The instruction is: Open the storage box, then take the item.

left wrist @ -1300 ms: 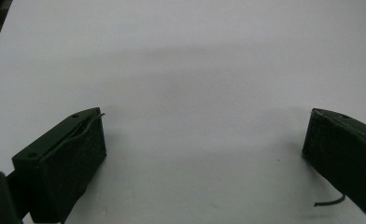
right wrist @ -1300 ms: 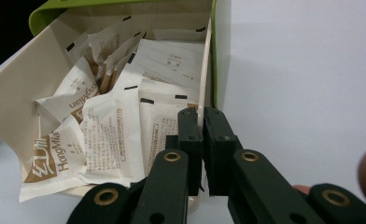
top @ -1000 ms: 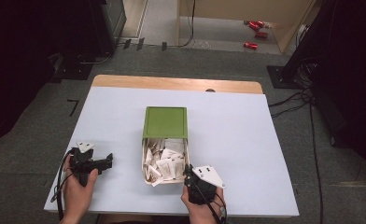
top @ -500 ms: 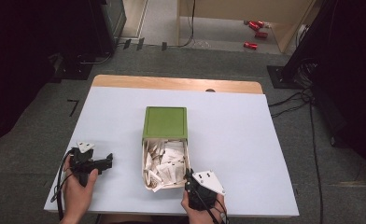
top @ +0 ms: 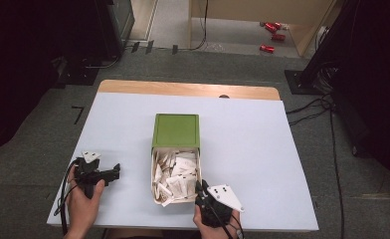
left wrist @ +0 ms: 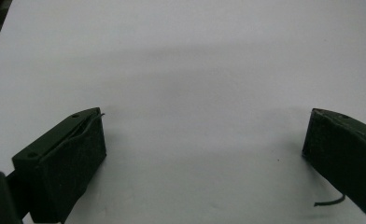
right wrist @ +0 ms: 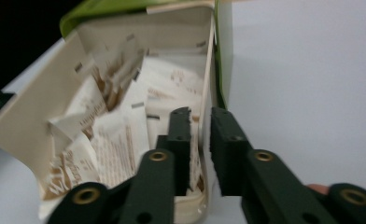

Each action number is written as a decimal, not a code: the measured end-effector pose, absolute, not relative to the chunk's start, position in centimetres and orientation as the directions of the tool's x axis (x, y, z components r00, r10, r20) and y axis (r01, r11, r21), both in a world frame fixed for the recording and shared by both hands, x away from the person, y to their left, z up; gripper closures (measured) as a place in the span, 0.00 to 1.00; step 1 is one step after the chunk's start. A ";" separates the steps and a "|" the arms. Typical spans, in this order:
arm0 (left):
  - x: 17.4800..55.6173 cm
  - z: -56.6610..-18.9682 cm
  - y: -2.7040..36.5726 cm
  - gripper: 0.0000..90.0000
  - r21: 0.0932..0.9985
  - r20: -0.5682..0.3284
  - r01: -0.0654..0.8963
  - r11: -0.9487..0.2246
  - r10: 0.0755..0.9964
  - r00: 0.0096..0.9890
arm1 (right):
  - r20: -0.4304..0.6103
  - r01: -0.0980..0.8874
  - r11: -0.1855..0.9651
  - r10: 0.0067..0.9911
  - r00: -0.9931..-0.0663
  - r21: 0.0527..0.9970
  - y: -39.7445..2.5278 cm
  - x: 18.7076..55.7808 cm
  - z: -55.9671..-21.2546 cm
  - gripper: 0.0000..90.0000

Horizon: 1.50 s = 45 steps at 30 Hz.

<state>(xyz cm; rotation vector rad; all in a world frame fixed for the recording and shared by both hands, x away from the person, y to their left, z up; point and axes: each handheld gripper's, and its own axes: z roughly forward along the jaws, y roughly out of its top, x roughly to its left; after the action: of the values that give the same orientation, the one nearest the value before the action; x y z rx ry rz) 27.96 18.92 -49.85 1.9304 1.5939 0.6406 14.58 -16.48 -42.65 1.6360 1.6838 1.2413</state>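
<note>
One white table with wooden far edge, grey carpet around

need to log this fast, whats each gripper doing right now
Left gripper: open, holding nothing, over bare table.
Right gripper: jaws close together astride the tray wall; grip cannot be told.

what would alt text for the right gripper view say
The right gripper straddles the side wall of an open cream box with a green lid, one black jaw inside among paper sachets, the other outside, jaws nearly closed. The box sits on a white table.
</note>
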 end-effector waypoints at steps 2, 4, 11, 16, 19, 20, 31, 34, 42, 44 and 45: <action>28.0 -49.8 18.9 0.00 0.678 0.016 0.721 -0.145 0.983 0.183 | 0.240 0.509 -0.120 0.955 -0.176 0.852 -16.6 14.7 -42.3 0.77; 28.0 -49.8 18.9 0.00 0.678 0.016 0.721 -0.145 0.983 0.183 | 0.239 0.506 -0.111 0.951 -0.196 0.855 -16.7 14.8 -41.8 0.71; 28.0 -49.8 18.9 0.00 0.677 0.016 0.721 -0.146 0.983 0.183 | 0.219 0.494 -0.077 0.947 -0.236 0.866 -16.1 15.3 -40.8 0.51; 28.0 -49.8 18.9 0.00 0.678 0.016 0.721 -0.145 0.983 0.183 | 0.213 0.496 -0.061 0.943 -0.257 0.866 -15.1 15.7 -39.8 0.45; 28.0 -49.8 18.9 0.00 0.678 0.016 0.721 -0.145 0.983 0.183 | 0.201 0.498 -0.038 0.939 -0.278 0.866 -13.9 16.0 -39.4 0.43; 28.0 -49.9 18.9 0.00 0.678 0.015 0.720 -0.145 0.983 0.183 | 0.197 0.498 -0.031 0.938 -0.284 0.867 -13.6 16.1 -39.4 0.42; 28.0 -49.9 18.9 0.00 0.678 0.016 0.720 -0.145 0.983 0.183 | 0.174 0.504 0.016 0.929 -0.327 0.864 -11.9 16.7 -39.4 0.44; 28.0 -49.8 18.9 0.00 0.678 0.016 0.721 -0.145 0.983 0.183 | 0.175 0.516 0.024 0.927 -0.333 0.856 -11.5 16.9 -40.0 0.45; 28.0 -49.9 18.9 0.00 0.678 0.016 0.720 -0.145 0.983 0.183 | 0.147 0.558 0.057 0.938 -0.313 0.828 -10.0 17.3 -41.8 0.51; 28.0 -49.9 18.9 0.00 0.678 0.016 0.720 -0.145 0.983 0.183 | 0.136 0.559 0.060 0.943 -0.302 0.827 -9.7 17.3 -42.2 0.52; 28.0 -49.9 18.9 0.00 0.679 0.016 0.720 -0.145 0.983 0.183 | 0.129 0.559 0.064 0.945 -0.299 0.827 -9.6 17.3 -42.3 0.52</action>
<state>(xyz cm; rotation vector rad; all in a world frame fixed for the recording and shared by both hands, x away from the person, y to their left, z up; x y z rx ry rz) 27.95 18.92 -49.86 1.9293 1.5934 0.6413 17.32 -9.58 -42.34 1.4950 1.8981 1.1390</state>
